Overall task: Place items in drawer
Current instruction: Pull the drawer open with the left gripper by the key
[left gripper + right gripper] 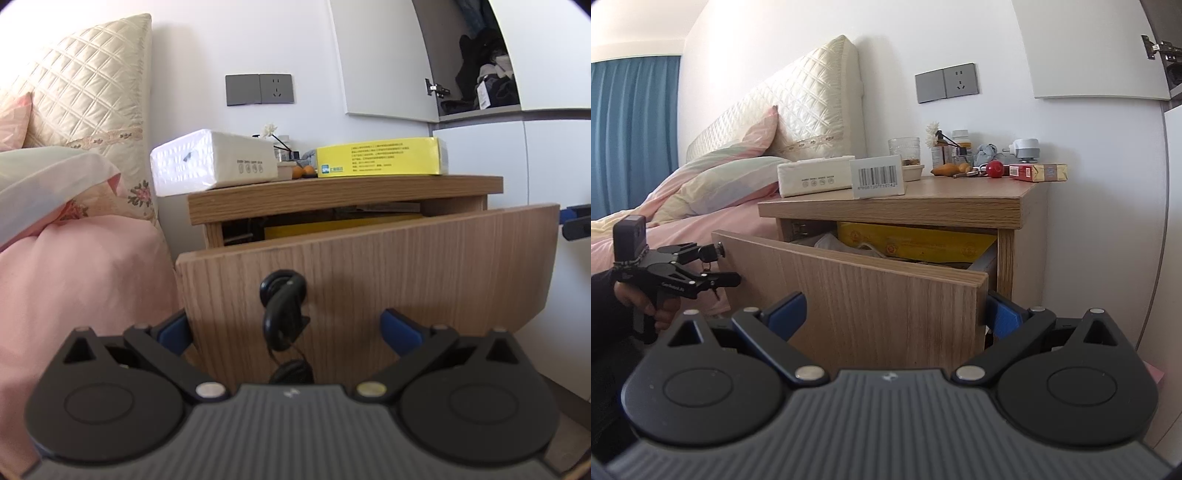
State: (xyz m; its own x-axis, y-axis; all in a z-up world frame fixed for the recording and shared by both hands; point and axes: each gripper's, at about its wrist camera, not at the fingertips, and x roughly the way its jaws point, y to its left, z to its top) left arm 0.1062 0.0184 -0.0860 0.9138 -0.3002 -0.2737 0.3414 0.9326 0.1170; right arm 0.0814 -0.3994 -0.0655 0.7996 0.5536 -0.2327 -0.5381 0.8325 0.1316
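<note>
The drawer (369,266) of the nightstand (343,188) stands pulled partway out, its wooden front (857,295) facing both cameras. Inside, a yellow box (916,242) lies toward the back with a pale bag (831,242) in front of it. A black key (282,306) hangs from the lock in the drawer front.

The left gripper (288,332) is just in front of that drawer front, its blue fingers (400,330) spread wide to either side of the key, holding nothing. In the right view it shows at the drawer's left edge (716,275), held by a hand (646,306). The right gripper (894,314) is also spread wide and empty, its fingers (786,308) straddling the drawer front's near corner; whether they touch the wood I cannot tell.

On the nightstand top, a tissue pack (214,162) lies at the bed side and a yellow carton (380,157) at the other, with oranges (303,170) between them. The right view also shows a glass (904,147), a red ball (994,169) and a red-and-gold packet (1038,171) further back. A pink-covered bed (85,266) with a quilted headboard (92,85) is just beside the nightstand; a grey socket plate (259,89) sits on the wall above.
</note>
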